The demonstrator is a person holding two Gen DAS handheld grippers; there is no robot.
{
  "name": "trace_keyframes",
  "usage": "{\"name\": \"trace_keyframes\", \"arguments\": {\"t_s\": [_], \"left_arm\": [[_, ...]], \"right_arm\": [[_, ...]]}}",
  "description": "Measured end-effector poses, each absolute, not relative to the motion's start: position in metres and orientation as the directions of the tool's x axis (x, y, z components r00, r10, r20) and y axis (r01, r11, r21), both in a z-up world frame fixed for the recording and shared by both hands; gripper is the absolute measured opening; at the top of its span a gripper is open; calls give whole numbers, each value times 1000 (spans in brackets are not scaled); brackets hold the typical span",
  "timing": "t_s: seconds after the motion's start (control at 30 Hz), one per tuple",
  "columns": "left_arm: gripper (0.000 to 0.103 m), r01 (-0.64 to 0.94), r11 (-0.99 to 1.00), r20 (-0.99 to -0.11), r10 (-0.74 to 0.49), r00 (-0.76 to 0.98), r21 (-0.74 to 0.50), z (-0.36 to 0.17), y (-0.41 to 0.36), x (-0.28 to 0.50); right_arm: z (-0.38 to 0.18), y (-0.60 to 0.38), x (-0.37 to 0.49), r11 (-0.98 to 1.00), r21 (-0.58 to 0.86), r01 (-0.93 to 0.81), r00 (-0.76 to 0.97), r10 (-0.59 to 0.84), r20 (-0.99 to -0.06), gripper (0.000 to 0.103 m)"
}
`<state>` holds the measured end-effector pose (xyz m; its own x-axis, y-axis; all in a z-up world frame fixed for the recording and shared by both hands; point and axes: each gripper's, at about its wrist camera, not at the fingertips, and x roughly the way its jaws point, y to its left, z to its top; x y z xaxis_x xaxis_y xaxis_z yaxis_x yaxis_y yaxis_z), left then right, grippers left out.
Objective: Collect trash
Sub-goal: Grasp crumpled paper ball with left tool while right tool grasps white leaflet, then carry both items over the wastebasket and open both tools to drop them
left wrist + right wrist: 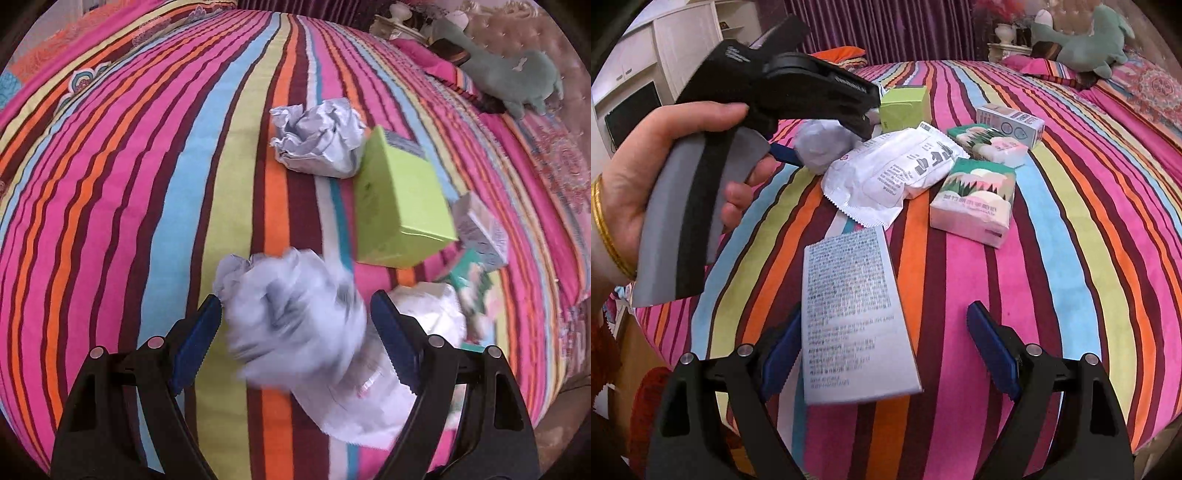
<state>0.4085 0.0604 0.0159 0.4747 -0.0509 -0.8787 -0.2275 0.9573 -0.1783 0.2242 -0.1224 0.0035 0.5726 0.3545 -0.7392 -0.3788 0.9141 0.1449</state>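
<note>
My left gripper (295, 301) is open over the striped bed, and a blurred crumpled paper ball (291, 325) lies between its blue pads, which do not visibly press it. A second paper ball (317, 140) and a lime-green box (399, 199) lie farther on. From the right wrist camera, a hand (646, 166) holds the left gripper (827, 140) around that ball (816, 147). My right gripper (886, 312) is open. A grey printed carton (849, 317) lies between its fingers against the left pad (783, 354), well apart from the right one.
A white packet (890, 170), two tissue packs (975, 199), a small white box (1012, 122) and the green box (905, 107) lie grouped on the bedcover (1071, 258). A green plush toy (1086, 40) rests by the headboard. A white cabinet (676, 44) stands beyond the left edge.
</note>
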Motion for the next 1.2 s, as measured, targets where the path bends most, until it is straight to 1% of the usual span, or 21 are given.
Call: {"name": "trace_keyframes", "arguments": {"t_s": [0.07, 0.1, 0.13, 0.17, 0.2, 0.23, 0.27, 0.3, 0.33, 0.37, 0.47, 0.7, 0.87, 1.03, 1.2], "left_arm": [[81, -235, 959, -881, -27, 473, -156, 12, 62, 411], [77, -243, 960, -883, -11, 470, -142, 11, 64, 412], [69, -252, 959, -888, 1, 460, -129, 7, 66, 413], [56, -257, 958, -893, 6, 451, -124, 4, 69, 413], [53, -264, 958, -893, 21, 450, -110, 3, 71, 412], [52, -258, 960, -887, 21, 462, -112, 4, 71, 410], [50, -250, 963, -886, 24, 463, -104, 4, 71, 408], [49, -238, 967, -885, 31, 464, -92, 4, 70, 407], [49, -226, 971, -884, 38, 466, -78, 5, 69, 405], [48, -224, 972, -882, 44, 470, -70, 5, 68, 402], [46, -240, 967, -876, 39, 480, -89, 6, 70, 392], [45, -249, 957, -857, 2, 515, -147, 23, 82, 369], [45, -233, 960, -846, -5, 534, -153, 41, 89, 349], [45, -228, 961, -834, -4, 552, -155, 59, 94, 316], [45, -198, 965, -819, -29, 573, -173, 72, 95, 271]], "right_arm": [[3, -119, 225, 915, 136, -379, 576, 348, -739, 82], [3, -118, 225, 916, 127, -380, 579, 343, -740, 82], [2, -116, 224, 917, 113, -382, 582, 334, -741, 81], [2, -114, 223, 917, 92, -387, 585, 322, -744, 81], [1, -112, 222, 918, 73, -390, 590, 310, -745, 80], [1, -111, 220, 919, 53, -392, 596, 298, -746, 75], [1, -110, 217, 921, 33, -389, 607, 283, -743, 68], [1, -110, 216, 923, 30, -385, 612, 279, -740, 64], [1, -111, 215, 925, 33, -379, 614, 278, -739, 56], [3, -113, 215, 929, 43, -367, 615, 277, -738, 45], [6, -119, 218, 933, 87, -349, 600, 293, -744, 45], [18, -125, 214, 938, 112, -329, 607, 301, -736, 45], [28, -129, 208, 941, 122, -314, 617, 300, -727, 45], [39, -139, 202, 944, 165, -285, 618, 312, -721, 45], [48, -157, 186, 951, 190, -245, 629, 305, -715, 45]]}}
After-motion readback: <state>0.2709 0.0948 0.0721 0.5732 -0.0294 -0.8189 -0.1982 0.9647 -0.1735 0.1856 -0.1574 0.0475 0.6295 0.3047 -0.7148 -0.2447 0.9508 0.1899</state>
